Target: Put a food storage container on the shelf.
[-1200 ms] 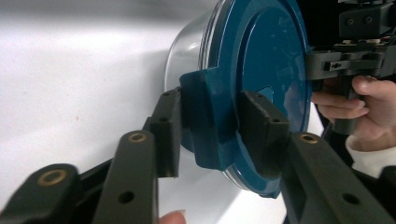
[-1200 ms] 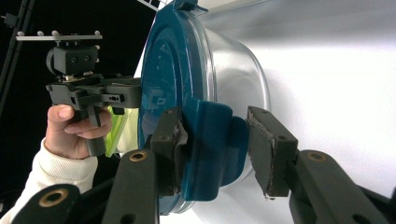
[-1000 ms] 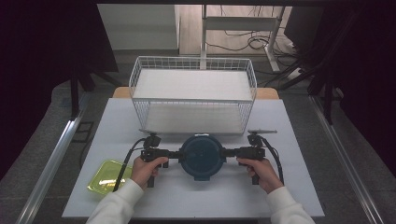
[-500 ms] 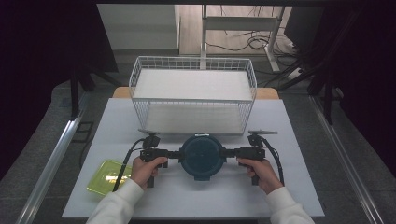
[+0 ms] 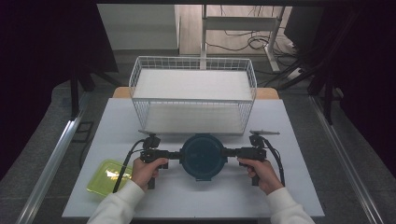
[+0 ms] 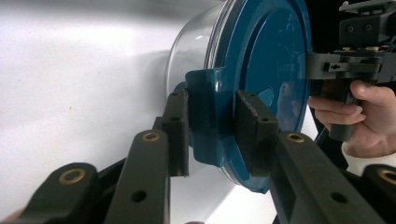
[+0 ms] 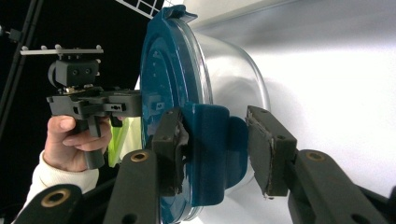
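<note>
A round clear container with a dark blue lid (image 5: 203, 156) sits on the white table (image 5: 289, 186), near the front edge and centred between the person's two hands. The lid has a latch tab on each side, at 9 o'clock and at 3 o'clock.

The left gripper (image 5: 172, 154) reaches in from 9 o'clock. Earlier frames are given, and its jaws have just been closing; in the left gripper view (image 6: 212, 133) the blue latch tab (image 6: 205, 121) stands between the two black pads, which sit close against it, one pad touching or nearly touching each face. The grip looks clasped on the tab.

The right gripper (image 5: 232, 152) reaches in from 3 o'clock. In the right gripper view (image 7: 217, 154) one pad presses the lid's face beside the other latch tab (image 7: 212, 149), while the other pad stands a little apart from it, so this hold is not fully closed.

Each gripper is held by a hand in a white sleeve, entering from 6 o'clock.

Beyond the container, at 12 o'clock, stands a white wire basket (image 5: 194, 95). A thin pen-like object (image 5: 264, 132) lies at 2 o'clock. A yellow-green tray (image 5: 106, 177) lies at 8 o'clock, near the table's front left corner.
</note>
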Demonstrator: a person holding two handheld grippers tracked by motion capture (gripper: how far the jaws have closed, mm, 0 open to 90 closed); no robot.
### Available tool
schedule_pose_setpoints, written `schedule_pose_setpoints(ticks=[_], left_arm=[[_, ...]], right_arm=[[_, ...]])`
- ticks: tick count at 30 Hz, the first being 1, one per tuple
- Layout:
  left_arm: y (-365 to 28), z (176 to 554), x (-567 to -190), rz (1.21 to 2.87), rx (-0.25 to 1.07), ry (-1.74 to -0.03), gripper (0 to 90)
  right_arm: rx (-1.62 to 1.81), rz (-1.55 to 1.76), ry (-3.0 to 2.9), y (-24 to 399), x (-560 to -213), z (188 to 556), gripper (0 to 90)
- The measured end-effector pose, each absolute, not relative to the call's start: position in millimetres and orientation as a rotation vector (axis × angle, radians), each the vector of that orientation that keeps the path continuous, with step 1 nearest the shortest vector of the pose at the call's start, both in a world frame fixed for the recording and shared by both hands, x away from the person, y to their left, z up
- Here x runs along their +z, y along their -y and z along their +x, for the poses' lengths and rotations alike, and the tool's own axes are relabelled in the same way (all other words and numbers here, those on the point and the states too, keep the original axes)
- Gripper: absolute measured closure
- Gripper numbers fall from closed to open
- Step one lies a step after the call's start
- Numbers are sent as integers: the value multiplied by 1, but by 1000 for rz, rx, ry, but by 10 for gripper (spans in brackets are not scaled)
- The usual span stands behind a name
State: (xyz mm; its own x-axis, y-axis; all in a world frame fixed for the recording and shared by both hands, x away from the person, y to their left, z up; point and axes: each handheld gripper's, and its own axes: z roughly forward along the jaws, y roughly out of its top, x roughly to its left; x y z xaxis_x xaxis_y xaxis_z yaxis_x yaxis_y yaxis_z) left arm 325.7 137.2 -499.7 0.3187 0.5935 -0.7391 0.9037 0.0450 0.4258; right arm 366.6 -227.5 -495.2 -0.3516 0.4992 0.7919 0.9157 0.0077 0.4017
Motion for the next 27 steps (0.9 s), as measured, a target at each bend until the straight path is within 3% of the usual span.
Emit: schedule_pose_setpoints(ticks=[15, 27], left_arm=[[-146, 311, -453, 1655, -335, -1353, 675], [-158, 308, -388, 1652, -250, -1310, 675]], right_arm=[[-1386, -1374, 1858, 221, -466, 360, 579], [-1467, -1310, 1887, 208, -405, 362, 579]])
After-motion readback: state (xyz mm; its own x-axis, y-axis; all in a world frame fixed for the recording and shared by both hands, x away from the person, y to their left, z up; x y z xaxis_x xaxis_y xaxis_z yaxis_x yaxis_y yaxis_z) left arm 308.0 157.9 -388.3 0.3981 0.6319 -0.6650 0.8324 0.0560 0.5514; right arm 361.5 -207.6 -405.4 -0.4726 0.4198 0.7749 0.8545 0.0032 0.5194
